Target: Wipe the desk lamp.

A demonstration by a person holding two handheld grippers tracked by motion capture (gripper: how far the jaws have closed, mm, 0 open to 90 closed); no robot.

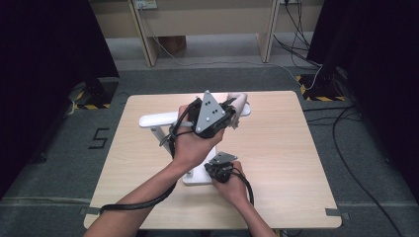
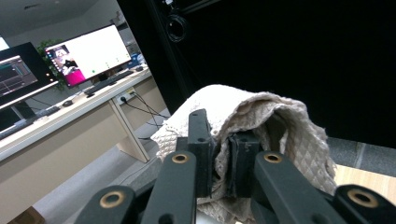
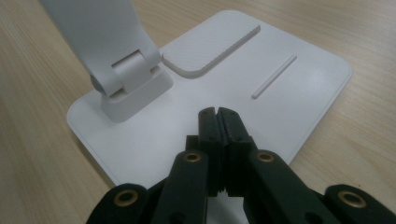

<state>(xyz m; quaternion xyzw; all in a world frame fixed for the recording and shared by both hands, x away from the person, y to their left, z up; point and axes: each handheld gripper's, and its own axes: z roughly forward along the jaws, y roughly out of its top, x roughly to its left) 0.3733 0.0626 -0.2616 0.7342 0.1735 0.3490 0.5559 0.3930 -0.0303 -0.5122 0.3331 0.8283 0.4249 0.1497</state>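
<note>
Two bare forearms enter from the bottom edge of the high view, each hand carrying a black hand-held gripper over a pale wooden desk (image 1: 276, 148). The left hand-held gripper (image 1: 232, 114), topped by a grey three-cornered plate, sits just above frame centre, clenched on a beige quilted cloth (image 2: 261, 126). In the left gripper view the cloth bunches between and over the black jaws at centre frame, draped upward and to the right. In the high view the same cloth (image 1: 239, 104) shows as a pale fold at the gripper's tip, resting over the right end of the long white arm (image 1: 158, 119) of a white plastic desk lamp; how much of that arm it covers is hidden by the hand.

The right hand-held gripper (image 1: 221, 159) lies lower, just right of centre, above the lamp's flat white base (image 1: 196, 178). In the right gripper view its jaws (image 3: 218, 122) are clenched on nothing, pads pressed together at lower centre over the white base (image 3: 299, 88); whether the tips touch the base is hard to tell. The lamp's hinge (image 3: 126, 79) stands at upper left, its stem cut off by the top edge.

Blurred monitors (image 2: 88, 56) stand on a distant bench at upper left of the left gripper view.
</note>
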